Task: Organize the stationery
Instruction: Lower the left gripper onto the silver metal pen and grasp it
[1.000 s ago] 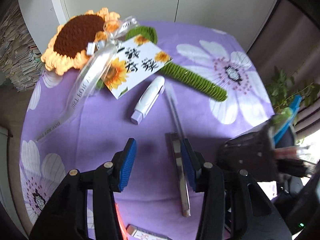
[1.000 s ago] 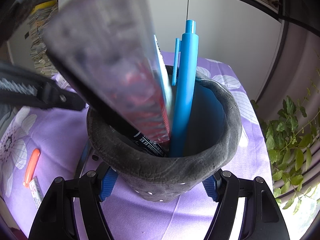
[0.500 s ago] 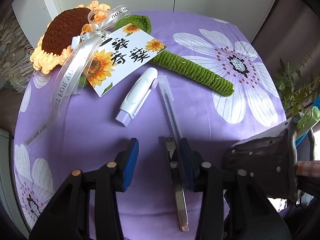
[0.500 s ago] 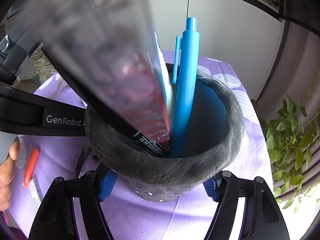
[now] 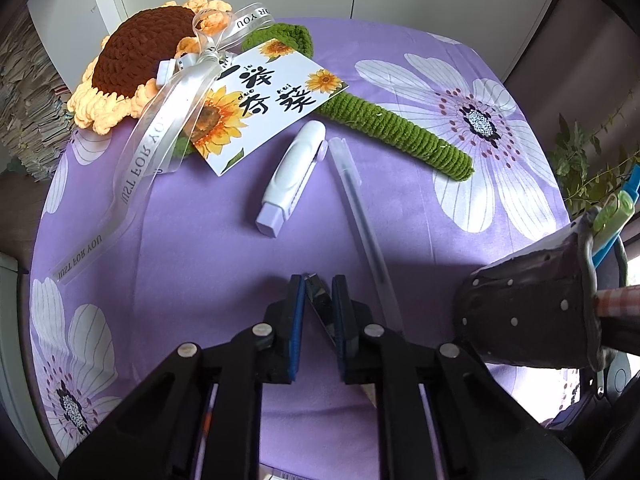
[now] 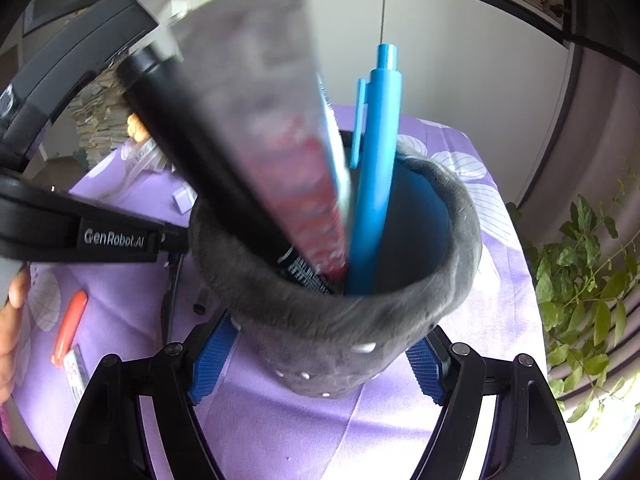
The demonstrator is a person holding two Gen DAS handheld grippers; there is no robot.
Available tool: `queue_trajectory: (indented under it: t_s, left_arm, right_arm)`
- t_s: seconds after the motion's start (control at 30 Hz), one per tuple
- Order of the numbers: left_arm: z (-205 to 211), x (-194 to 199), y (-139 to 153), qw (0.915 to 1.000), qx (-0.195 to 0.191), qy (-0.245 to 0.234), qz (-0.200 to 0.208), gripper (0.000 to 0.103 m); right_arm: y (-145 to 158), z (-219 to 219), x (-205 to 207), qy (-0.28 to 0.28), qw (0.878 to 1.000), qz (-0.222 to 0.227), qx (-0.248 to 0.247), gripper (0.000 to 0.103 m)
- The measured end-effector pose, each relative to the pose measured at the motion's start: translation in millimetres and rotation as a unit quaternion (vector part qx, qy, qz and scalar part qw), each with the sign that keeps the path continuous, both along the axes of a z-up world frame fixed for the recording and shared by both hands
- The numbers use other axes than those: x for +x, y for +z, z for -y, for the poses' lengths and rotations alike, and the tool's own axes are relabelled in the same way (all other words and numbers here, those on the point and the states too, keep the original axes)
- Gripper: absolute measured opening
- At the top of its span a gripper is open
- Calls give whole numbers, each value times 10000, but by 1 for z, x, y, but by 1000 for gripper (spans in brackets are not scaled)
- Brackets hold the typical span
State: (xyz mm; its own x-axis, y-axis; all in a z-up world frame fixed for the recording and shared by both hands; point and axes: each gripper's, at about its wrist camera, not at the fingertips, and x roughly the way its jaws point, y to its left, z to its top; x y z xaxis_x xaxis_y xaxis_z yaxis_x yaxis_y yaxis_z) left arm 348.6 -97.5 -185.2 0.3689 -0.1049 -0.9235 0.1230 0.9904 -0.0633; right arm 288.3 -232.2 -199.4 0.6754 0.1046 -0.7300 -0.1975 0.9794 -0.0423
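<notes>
Closing down over a purple flowered tablecloth (image 5: 208, 264), the left gripper (image 5: 318, 312) is pinching the tip of a flat metal clip (image 5: 316, 296) between its blue pads, its jaws having just been drawing together until only the thin metal is separating them. Beyond it on the cloth, a crocheted sunflower (image 5: 132, 64) is lying at the far left with a ribbon and a printed card (image 5: 260, 100) tied to it, its green stem (image 5: 400, 128) running off to the right. Nearer the camera, a white correction tape (image 5: 290, 172) is lying just beside a clear pen (image 5: 360, 216), the two apart but close. Further right, a dark dotted pen holder (image 5: 528, 312) is tilting at the cloth's edge. On the right wrist view, the right gripper (image 6: 316, 364) is straddling that same holder (image 6: 340, 332), its jaws having just been opening; the left pad is standing clear of the wall, while contact on the right cannot be told. Inside, a black marker (image 6: 208, 168), a blurred ruler (image 6: 280, 140) and a blue pen (image 6: 376, 168) are leaning together. An orange pen (image 6: 70, 326) is lying on the cloth at far left.
</notes>
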Motion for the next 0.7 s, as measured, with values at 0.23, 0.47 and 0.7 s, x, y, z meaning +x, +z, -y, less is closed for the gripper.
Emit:
queue_trajectory:
  t_s: [0.23,0.47,0.7]
  left_arm:
    - [-2,-1,1,10000,-14,-1,-4,12]
    - [0,-2,1,10000,-19,6,-7,12]
    - [0,-3,3,9999,-108,-4,-39,12]
  right_arm:
    - [6,-2,-8,328,9991,144,-211,79]
    - [7,21,3,851,9956,119,370,79]
    - [7,26,8,787,9953,57,556,73]
